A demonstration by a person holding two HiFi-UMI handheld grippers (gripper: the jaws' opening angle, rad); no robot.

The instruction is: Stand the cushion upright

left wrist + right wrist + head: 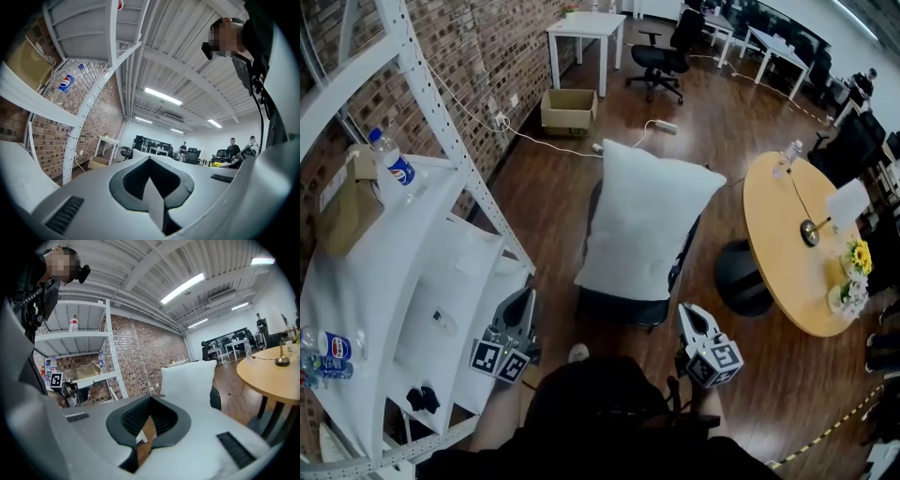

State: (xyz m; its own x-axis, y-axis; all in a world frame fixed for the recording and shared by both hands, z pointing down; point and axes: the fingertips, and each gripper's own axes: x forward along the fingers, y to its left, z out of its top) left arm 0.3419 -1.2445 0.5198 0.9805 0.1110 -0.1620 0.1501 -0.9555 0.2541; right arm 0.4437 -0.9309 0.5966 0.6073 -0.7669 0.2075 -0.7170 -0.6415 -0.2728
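White cushion (647, 220): seen standing upright on the seat of a black chair (619, 307).
Left gripper (523, 302) and right gripper (688, 317): both are held short of the chair, apart from the cushion. The jaws of each are clenched together with nothing between them.
White shelf rack (384, 281): a cardboard box (345, 211) and a blue-labelled bottle (393, 161) are borne on it, with further bottles (326, 354) at its near end.
Open carton (569, 110), on the floor by the brick wall: its contents cannot be made out.
Round wooden table (783, 244): a clear bottle (786, 159) and yellow flowers (859, 258) are set on it.
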